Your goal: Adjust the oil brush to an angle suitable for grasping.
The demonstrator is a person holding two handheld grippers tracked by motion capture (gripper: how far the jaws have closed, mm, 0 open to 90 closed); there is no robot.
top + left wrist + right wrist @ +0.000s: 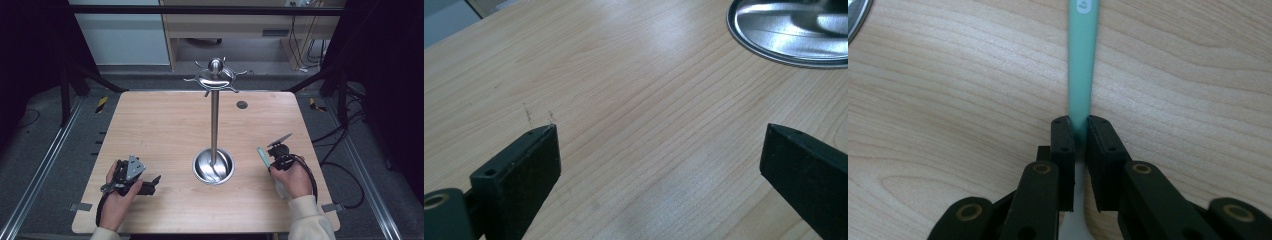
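The right gripper (1077,131) has its 2 fingers (1063,150) pressed on the green handle (1082,65) of a slim utensil (263,156) that lies flat on the wooden surface (160,130), to the right of the steel stand (214,125) and just beside its round base dish (213,166). In the right gripper view the handle runs straight away from the fingers toward the far side, with a pale, whitish part of the utensil showing below them, near the hand; what kind of head it has I cannot tell. In the high view the right hand (295,180) holds the gripper over the near end of the utensil. The piece looks light, stiff and narrow, probably plastic, so it should lift with little force, but its smooth surface could slide or swivel between flat pads if held off centre. The hold sits near 1 end, so the long free end may droop or swing when raised; a hold closer to the middle would steady it more. It does not look fragile. The left gripper (131,178) rests on the near left of the surface, well apart from the utensil, its fingers (526,165) spread wide with nothing between them except bare wood, and the rim of the base dish sits at the far right of its view. The hooks at the top of the stand (215,75) hang empty.
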